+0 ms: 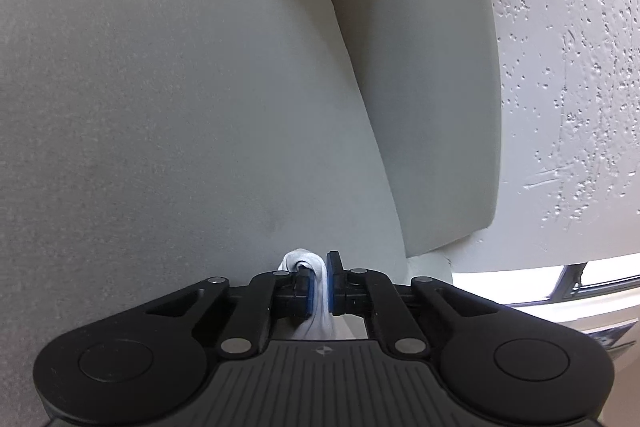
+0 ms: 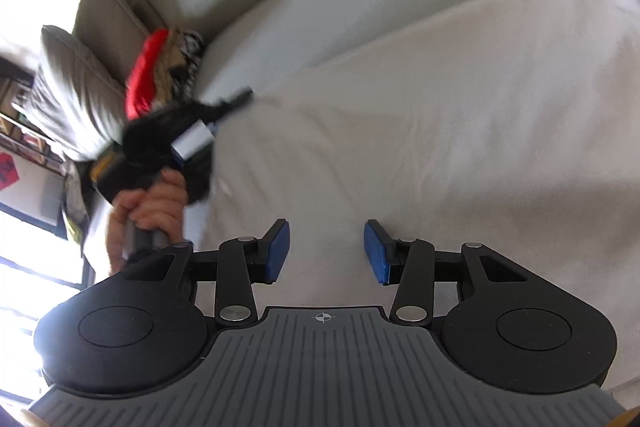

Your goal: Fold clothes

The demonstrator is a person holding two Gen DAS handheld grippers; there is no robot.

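A white garment lies spread over the pale sofa seat. In the left wrist view my left gripper is shut on a bunched edge of the white garment, pinched between its blue pads. The right wrist view shows that same left gripper, blurred, at the garment's left corner, with a hand around its handle. My right gripper hangs open just above the garment's near part, with only flat cloth below its blue pads.
Pale sofa back cushions fill the left wrist view, with a textured white wall to the right. A pile of red and tan clothes and grey pillows sit at the sofa's left end. A bright window lies beyond.
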